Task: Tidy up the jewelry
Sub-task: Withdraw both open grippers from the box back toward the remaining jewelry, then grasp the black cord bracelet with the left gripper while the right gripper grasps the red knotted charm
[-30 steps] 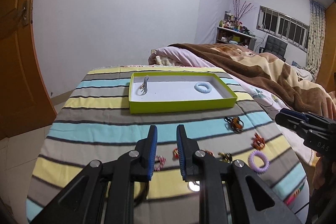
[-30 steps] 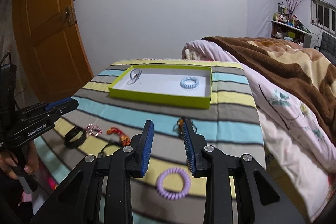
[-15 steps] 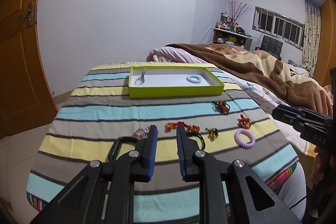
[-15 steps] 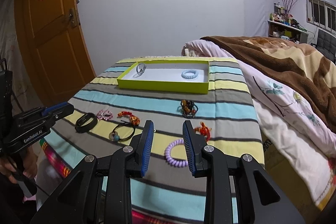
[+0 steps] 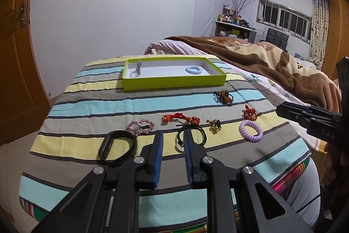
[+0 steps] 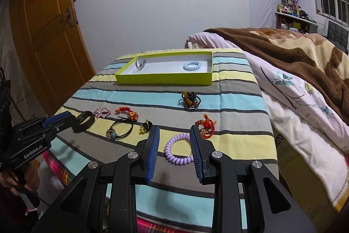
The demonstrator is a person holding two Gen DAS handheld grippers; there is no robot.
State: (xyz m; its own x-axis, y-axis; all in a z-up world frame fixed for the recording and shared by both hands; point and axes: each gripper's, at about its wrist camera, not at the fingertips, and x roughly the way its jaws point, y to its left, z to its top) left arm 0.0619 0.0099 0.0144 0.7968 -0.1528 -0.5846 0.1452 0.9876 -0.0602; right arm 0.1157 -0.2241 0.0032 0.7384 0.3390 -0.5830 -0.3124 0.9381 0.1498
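A shallow lime-green box (image 6: 163, 80) with a white floor lies flat at the far end of the worktop. Inside it, a pale blue coil tie (image 6: 191, 65) lies toward the right and a clear ring (image 6: 140, 63), perhaps glass, leans at the left end. Nearer than the box lie a dark beaded bracelet (image 6: 190, 101), a red knot (image 6: 206, 125), a purple coil tie (image 6: 178, 149), a small gold charm (image 6: 145, 126), a black elastic (image 6: 119, 130) with a teal bead, a red cord (image 6: 128, 113), a pink bead ring (image 6: 102, 112) and a black band (image 6: 84, 121).

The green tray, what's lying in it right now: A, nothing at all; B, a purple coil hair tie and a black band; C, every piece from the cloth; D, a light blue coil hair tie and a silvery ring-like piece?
D: the green tray holds only the light blue coil hair tie and a silvery ring-like piece.
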